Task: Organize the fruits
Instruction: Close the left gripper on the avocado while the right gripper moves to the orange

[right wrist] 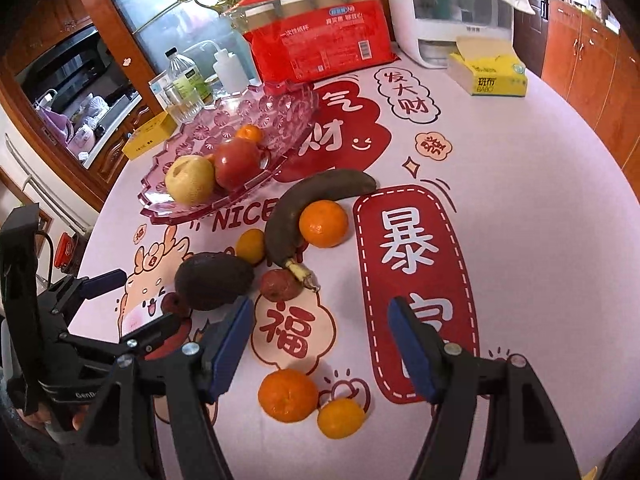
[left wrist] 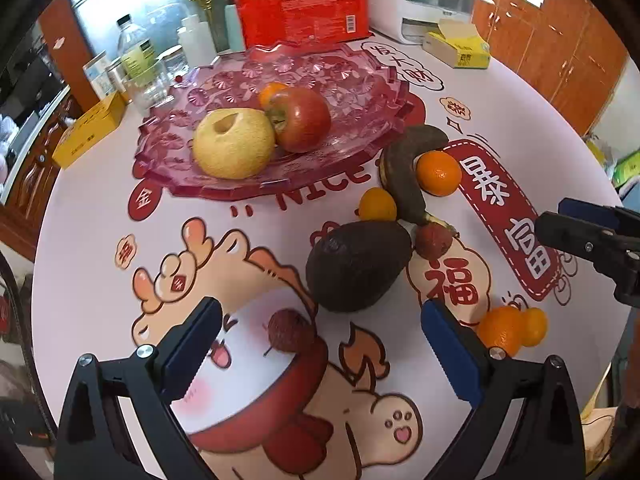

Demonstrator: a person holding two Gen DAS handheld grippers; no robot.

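Note:
A pink glass fruit plate holds a yellow pear, a red persimmon and a small orange. On the cloth lie a dark avocado, a blackened banana, oranges, a kumquat and lychees. My left gripper stands open over a lychee, just short of the avocado. My right gripper stands open above an orange and a kumquat.
At the back stand a red pack of paper cups, bottles, a yellow tissue box, a white appliance and a yellow box at the left table edge. Wooden cabinets surround the round table.

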